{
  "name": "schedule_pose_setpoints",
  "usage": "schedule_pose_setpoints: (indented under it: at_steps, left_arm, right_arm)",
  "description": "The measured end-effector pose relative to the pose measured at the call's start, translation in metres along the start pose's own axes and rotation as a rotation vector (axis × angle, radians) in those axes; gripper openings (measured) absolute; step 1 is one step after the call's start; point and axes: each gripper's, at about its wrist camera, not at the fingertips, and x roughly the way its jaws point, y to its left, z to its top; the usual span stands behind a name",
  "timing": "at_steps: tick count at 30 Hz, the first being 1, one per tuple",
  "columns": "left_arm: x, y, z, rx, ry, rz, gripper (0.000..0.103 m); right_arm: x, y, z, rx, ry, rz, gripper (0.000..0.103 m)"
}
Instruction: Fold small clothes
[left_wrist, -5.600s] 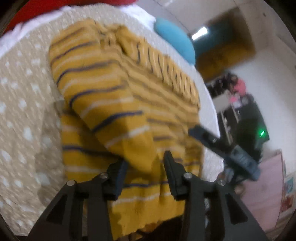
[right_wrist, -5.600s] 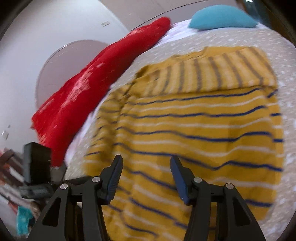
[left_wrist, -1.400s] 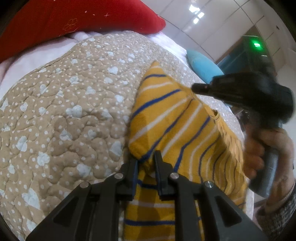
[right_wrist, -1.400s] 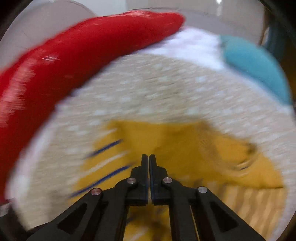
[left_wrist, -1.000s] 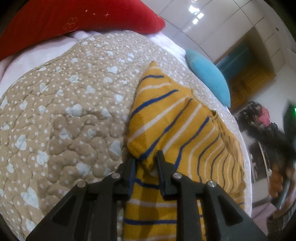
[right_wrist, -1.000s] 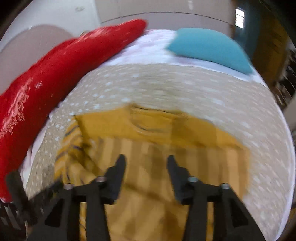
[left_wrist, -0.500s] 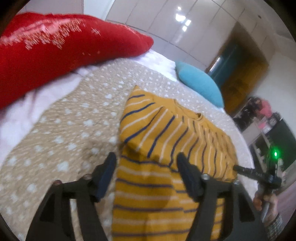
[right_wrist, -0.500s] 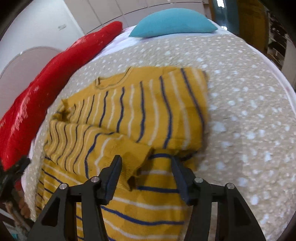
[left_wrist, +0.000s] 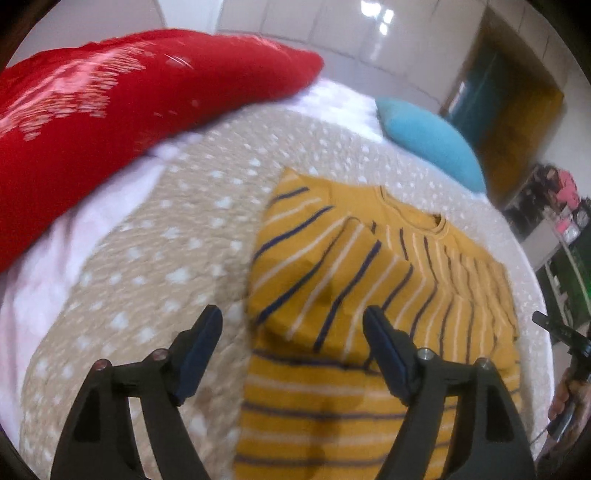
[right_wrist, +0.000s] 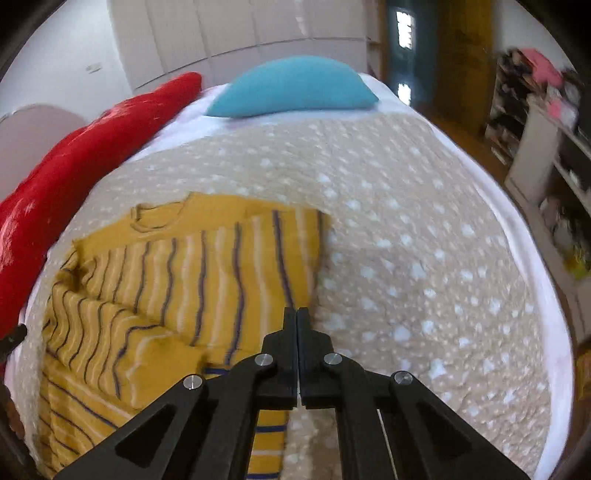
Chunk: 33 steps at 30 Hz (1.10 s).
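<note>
The knitted yellow sweater (left_wrist: 354, 302) (blue and white stripes, sleeves folded inward) lies flat on the quilted dotted bedspread (right_wrist: 406, 240). Above it the left gripper (left_wrist: 291, 332) is opening, empty. At the sweater's edge, the right gripper (right_wrist: 297, 314) is clamped together; whether it pinches cloth, I cannot tell.

A bed fills the space ahead of both grippers, spread with a beige quilt (right_wrist: 406, 229) dotted white over a white sheet (left_wrist: 48, 258). A long red pillow (left_wrist: 110, 103) lies along the far left of the left gripper, a teal cushion (right_wrist: 295, 88) at the far end. Beyond stand pale panelled walls (right_wrist: 221, 33) catching ceiling light (left_wrist: 376, 11), and a brown doorway (right_wrist: 465, 55). Right of the right gripper, white shelves (right_wrist: 535, 155) hold blurred, perhaps pink, clutter above a wooden floor (right_wrist: 461, 136).
</note>
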Motion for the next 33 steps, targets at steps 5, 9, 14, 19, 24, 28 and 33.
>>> schedule_pose_setpoints:
  at_steps: [5, 9, 14, 19, 24, 28, 33]
  left_arm:
    - [0.031, -0.005, 0.006, -0.015, 0.041, -0.01, 0.077]
    - [0.031, -0.009, -0.002, 0.0, 0.055, -0.021, 0.077]
    - [0.017, -0.018, 0.001, 0.057, 0.016, -0.014, 0.077]
    - [0.015, -0.018, 0.012, 0.054, 0.004, -0.004, 0.078]
    - [0.042, -0.022, 0.021, 0.072, 0.034, 0.052, 0.078]
    - [0.086, -0.025, 0.024, 0.114, 0.119, 0.152, 0.078]
    - [0.097, -0.026, 0.027, 0.107, 0.133, 0.187, 0.084]
  right_arm:
    - [-0.002, 0.025, -0.011, -0.073, 0.015, 0.234, 0.024]
    - [0.012, 0.053, -0.018, -0.18, 0.02, 0.215, 0.037]
    - [0.034, 0.071, -0.025, -0.231, 0.065, 0.225, 0.038]
    - [0.012, 0.077, -0.03, -0.276, 0.04, 0.229, 0.004]
    - [0.007, 0.056, 0.0, -0.202, -0.022, 0.042, 0.004]
    - [0.024, 0.049, 0.005, -0.168, 0.012, 0.012, 0.004]
    - [0.038, 0.052, 0.0, -0.154, 0.026, 0.013, 0.007]
